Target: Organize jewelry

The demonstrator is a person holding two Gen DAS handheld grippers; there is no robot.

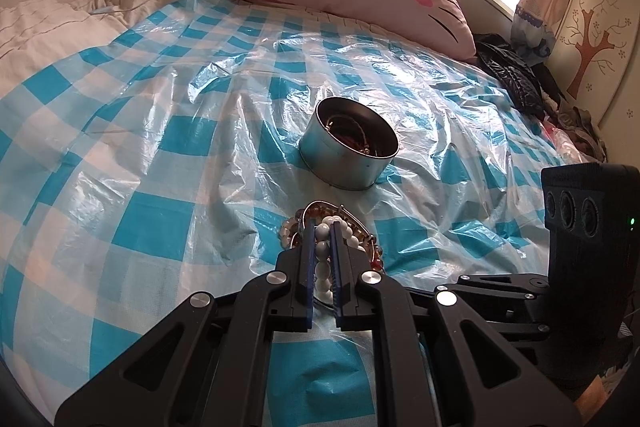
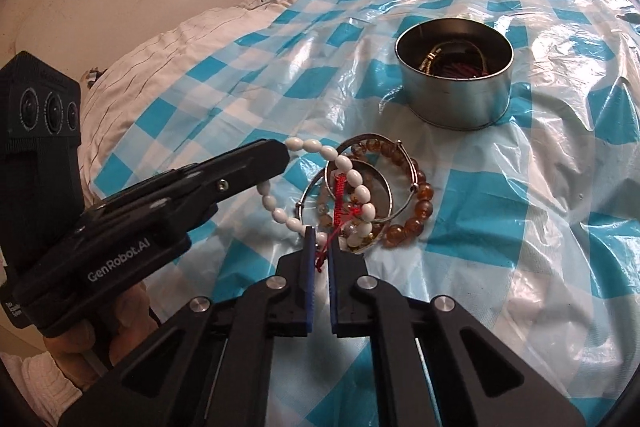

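Currently left gripper [image 1: 323,227] clamps the white bead bracelet [image 2: 352,179] lying over the bangle pile; right gripper [image 2: 320,233] pinches its red cord [image 2: 342,195]. Metal tin [image 2: 454,75] beyond holds more jewelry, on the bed.

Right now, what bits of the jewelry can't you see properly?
- Left wrist view: most of the jewelry pile is behind the left gripper, shut on the white bead bracelet.
- Both views: the tin's wall and shadow hide its contents.
- Right wrist view: the red cord's end vanishes inside the right gripper.
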